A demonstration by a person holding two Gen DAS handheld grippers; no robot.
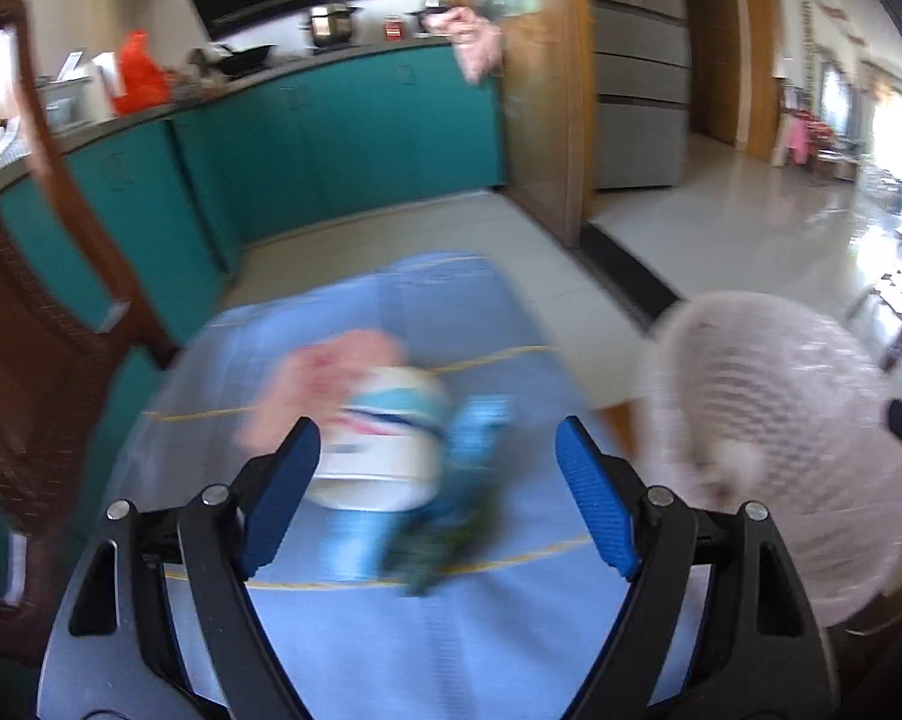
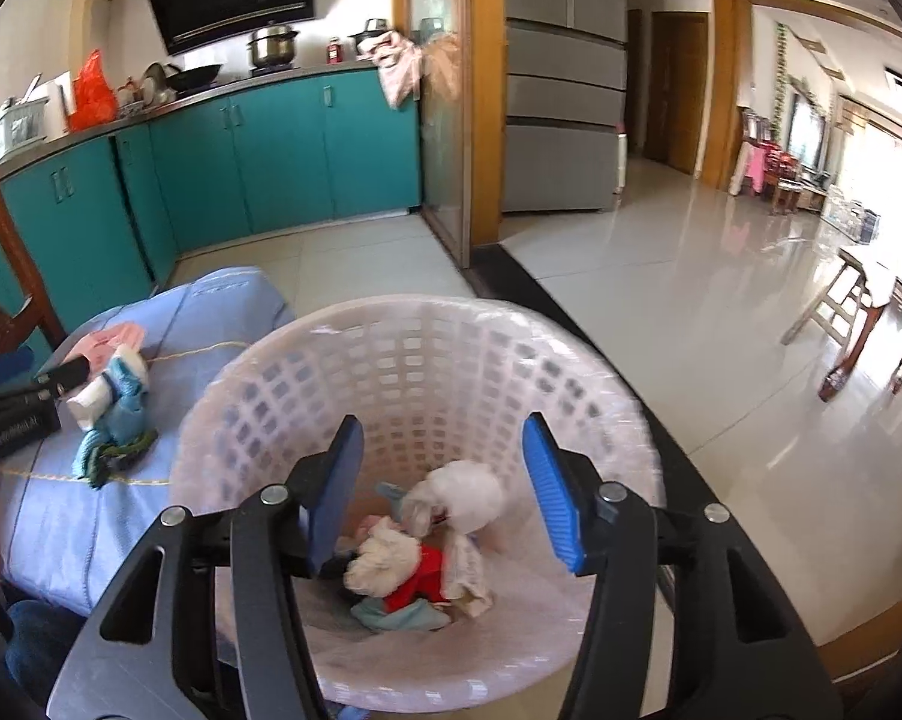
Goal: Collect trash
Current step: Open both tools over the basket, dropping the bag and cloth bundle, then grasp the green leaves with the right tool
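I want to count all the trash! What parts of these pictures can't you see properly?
- Left wrist view: the trash pile on the blue cloth is motion-blurred; separate pieces can't be counted.
- Left wrist view: the basket is blurred and cut off by the right edge; its inside is hidden.
- Right wrist view: the right gripper covers part of the basket's trash.
- Right wrist view: the left gripper hides part of the pile.
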